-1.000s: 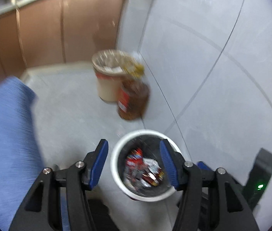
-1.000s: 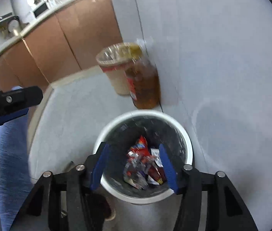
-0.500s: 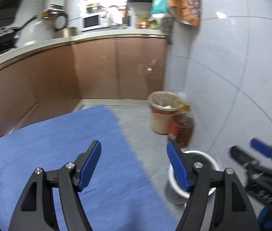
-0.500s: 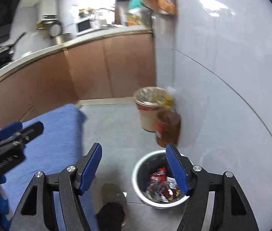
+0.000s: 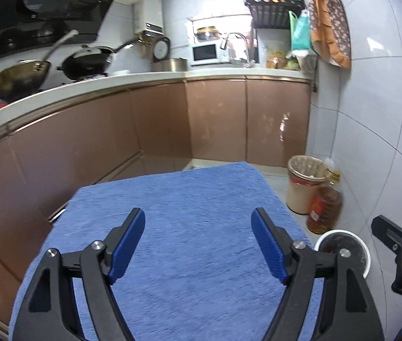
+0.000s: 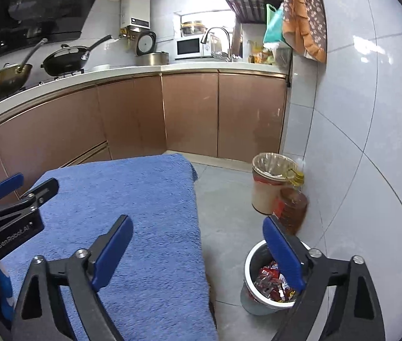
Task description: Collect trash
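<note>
Our left claw is opening, its blue pads well apart with nothing between them; only blue cloth shows in the gap. Our right claw is also opening and stands very wide, equally empty. Neither claw carries any trash.

Both claws hover over a surface covered by a blue towel, which we take to be the counter we work from. Across the whole stretch of towel that both views show, we see no wrappers or scraps. The near end is hidden behind the claws.

Just beside the towel's right edge, down on the grey floor, stands a small white-rimmed bin. From the right wrist we look into it and see a heap of red and white wrappers lying at the bottom. The right claw's right pad partly overlaps the bin in that view.

Farther along the floor, against the white tiled wall, stands a taller lined wastebasket with an amber oil bottle touching or just beside it.

We judge the task to be nearly or fully done: the trash sits in the small bin, the towel looks clear, and both claws are free. What remains, if anything, is a check of the hidden near end.
</note>
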Demonstrator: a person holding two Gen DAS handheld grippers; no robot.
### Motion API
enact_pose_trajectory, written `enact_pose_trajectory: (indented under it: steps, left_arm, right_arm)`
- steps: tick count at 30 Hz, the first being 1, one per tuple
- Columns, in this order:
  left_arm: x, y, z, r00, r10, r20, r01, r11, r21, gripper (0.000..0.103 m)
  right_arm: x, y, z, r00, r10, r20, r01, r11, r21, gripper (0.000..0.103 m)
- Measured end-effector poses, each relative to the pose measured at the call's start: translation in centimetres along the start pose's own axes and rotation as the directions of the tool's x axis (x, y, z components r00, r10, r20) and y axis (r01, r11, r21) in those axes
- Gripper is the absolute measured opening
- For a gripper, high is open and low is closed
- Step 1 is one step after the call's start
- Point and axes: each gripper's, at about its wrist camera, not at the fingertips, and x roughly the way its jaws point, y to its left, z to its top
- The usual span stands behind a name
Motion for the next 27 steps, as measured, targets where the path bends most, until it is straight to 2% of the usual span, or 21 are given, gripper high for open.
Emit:
enact_pose_trajectory:
  steps: [3,15,27]
  left_arm:
    - [-1.2,0.7,0.1,0.999,0.024,0.022,-0.024,1.0,-0.004,0.079]
    - [-4.6,1.7,0.3,0.993,0.068,0.093,-0.066,0.998,-0.017,0.087]
    - [-5.0,2.7,0.0,0.991,0.091,0.096,-0.087,0.995,-0.046,0.091]
  right_arm:
    - [-1.1,0.7,0.2,1.0,-0.002,0.025,0.002,1.0,-0.004,0.103]
    - [-4.1,1.8,1.0,0.994,-0.009,0.105,0.012,1.0,-0.029,0.103]
    - [-4.5,1.7,1.0,0.991,0.003,0.135,0.003,0.999,-0.038,0.103]
